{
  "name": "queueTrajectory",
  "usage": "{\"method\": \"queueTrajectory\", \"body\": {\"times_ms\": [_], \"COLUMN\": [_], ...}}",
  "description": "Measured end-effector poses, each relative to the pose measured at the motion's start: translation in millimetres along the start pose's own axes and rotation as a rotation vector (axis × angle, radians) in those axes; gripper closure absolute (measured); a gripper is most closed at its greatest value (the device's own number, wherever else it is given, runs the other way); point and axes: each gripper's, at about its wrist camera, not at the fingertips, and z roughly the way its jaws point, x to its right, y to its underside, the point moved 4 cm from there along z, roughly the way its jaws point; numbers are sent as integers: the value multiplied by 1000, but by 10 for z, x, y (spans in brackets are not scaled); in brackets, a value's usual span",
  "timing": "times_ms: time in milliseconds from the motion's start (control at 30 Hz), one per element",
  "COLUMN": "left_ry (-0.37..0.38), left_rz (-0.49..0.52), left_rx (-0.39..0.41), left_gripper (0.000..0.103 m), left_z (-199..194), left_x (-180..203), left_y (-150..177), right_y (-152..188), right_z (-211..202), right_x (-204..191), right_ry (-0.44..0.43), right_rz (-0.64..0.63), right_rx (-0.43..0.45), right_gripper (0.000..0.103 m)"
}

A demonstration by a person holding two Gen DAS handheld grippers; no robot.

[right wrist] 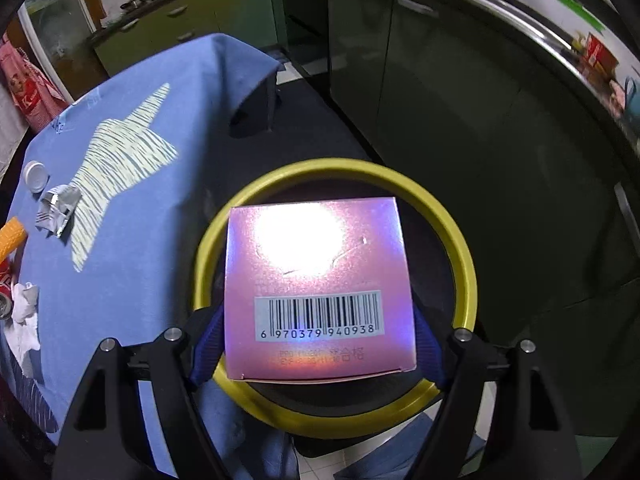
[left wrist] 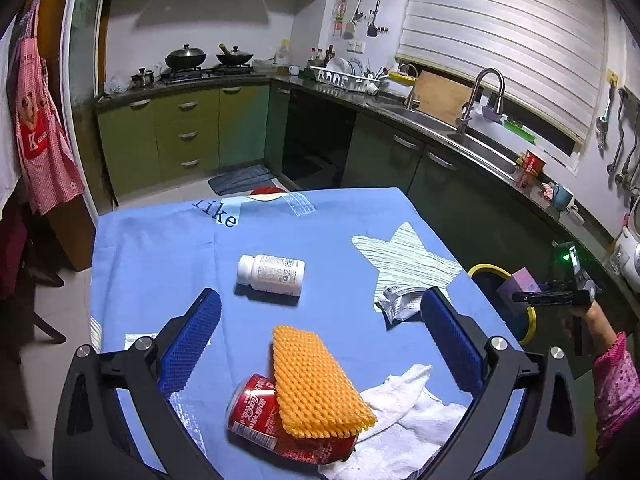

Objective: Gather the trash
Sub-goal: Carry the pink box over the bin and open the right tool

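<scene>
One box [right wrist: 318,288] (pink) between right gripper [right wrist: 318,344] pads

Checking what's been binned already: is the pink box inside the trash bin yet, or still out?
Still out. The right gripper holds the pink box above the yellow-rimmed bin, not yet released.

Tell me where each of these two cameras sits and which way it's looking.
Left wrist: on the open left hand-held gripper, looking across the blue tablecloth into the kitchen; the person's right sleeve shows.
Right wrist: on the right hand-held gripper, looking down at the pink box it holds above the yellow-rimmed bin.
Both views show the tablecloth, bin, box, foil wrapper, orange foam net.
</scene>
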Motion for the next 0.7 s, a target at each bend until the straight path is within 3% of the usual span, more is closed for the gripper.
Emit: {"method": "queueTrajectory", "body": {"times_ms": [133,233,500,700], "left_ry": [2,5,-13,34], "left_rz": [5,11,22,-1], "left_rx": [-1,-3,-8,-72], "left_gripper": [5,5,5,5], "left_z": [12,29,34,230], "left_x": [9,15,-38,-154], "left_y": [-4,-5,-59,-122], "right_y": [20,-9,-15,94], "right_z": [110,123,-206,-450], "right_x": [58,132,76,-208], "right_ry": [3,4,-42,-107], "right_rz": [23,54,140,115], "right_rx": [-14,-3,78,141], "right_gripper": [27,11,10,10]}}
